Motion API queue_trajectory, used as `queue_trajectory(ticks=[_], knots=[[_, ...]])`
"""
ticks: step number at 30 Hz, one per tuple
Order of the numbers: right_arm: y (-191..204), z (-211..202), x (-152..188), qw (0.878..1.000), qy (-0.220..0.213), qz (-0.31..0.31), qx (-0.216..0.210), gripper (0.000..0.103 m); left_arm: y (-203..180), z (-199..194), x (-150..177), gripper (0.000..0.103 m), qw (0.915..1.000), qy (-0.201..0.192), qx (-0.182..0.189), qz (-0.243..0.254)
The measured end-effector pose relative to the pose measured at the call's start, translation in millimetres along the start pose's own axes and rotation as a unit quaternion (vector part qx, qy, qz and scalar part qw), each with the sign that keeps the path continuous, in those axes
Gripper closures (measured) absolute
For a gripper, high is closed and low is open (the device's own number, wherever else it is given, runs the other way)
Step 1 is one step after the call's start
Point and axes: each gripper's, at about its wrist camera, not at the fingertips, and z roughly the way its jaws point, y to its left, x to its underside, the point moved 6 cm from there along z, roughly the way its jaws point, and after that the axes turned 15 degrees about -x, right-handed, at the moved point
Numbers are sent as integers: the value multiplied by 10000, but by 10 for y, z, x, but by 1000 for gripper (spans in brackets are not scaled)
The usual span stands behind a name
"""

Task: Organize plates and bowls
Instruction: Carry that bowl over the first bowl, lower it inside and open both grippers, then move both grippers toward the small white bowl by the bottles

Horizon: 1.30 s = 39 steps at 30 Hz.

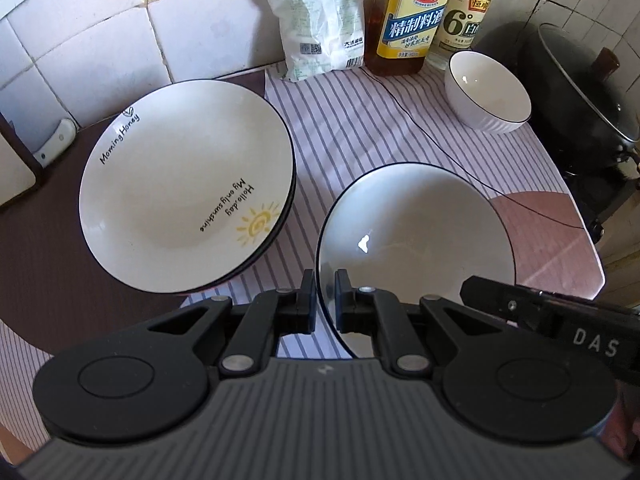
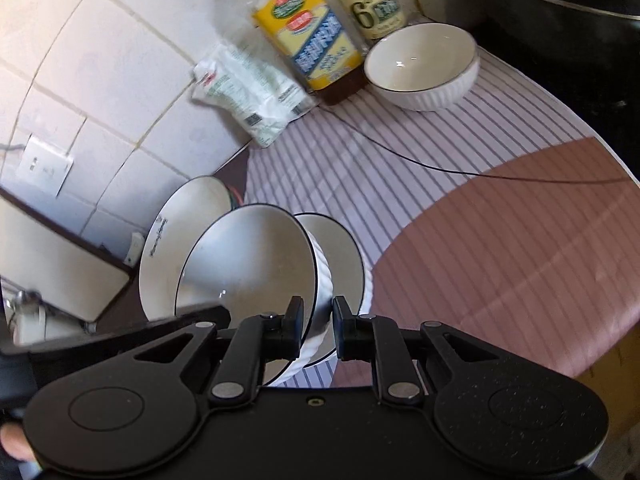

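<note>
Left wrist view: plate stack [image 1: 184,184] formed; my left gripper [image 1: 324,300] pinches a plate [image 1: 412,248], my right gripper [image 2: 316,320] pinches a ribbed bowl [image 2: 248,264]; one bowl [image 1: 486,92] left.

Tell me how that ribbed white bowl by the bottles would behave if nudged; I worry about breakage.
The ribbed bowl looks like glazed ceramic, so probably stiff and chip-prone. Its glossy inside suggests a slippery surface. It stands upright on the striped mat, so it would likely slide rather than tip, but the bottles stand close behind it, so a push that way could knock them.
</note>
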Motion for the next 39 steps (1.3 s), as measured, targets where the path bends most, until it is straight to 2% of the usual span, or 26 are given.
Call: queue_trajectory(ticks=[5, 9, 14, 21, 23, 25, 27, 34, 39], knots=[[-25, 44, 37, 10000, -66, -8, -9, 84, -19, 60, -9, 96, 10000, 26, -14, 59], [-21, 66, 62, 9995, -93, -266, 148, 84, -49, 121, 17, 95, 9999, 75, -94, 109], [-34, 87, 68, 9985, -249, -462, 143, 84, -66, 174, 6, 95, 9998, 120, -109, 107], [59, 153, 90, 9891, -267, -1278, 687, 84, -111, 238, 11, 93, 9996, 229, -94, 117], [80, 169, 92, 9855, -250, -1467, 812, 82, -108, 247, 11, 88, 9997, 221, -115, 66], [107, 172, 95, 9814, -276, -1662, 924, 77, -100, 250, -12, 76, 9997, 178, -141, -4], [123, 165, 96, 9762, -439, -1853, 1039, 76, -100, 245, -33, 75, 9998, 145, -87, -63], [87, 62, 97, 9753, -589, -1968, 816, 75, -50, 125, -55, 75, 9997, 159, 12, -172], [54, -246, -15, 9745, -828, -1963, 710, 75, -10, -130, -152, 75, 9998, -75, 197, 7]])
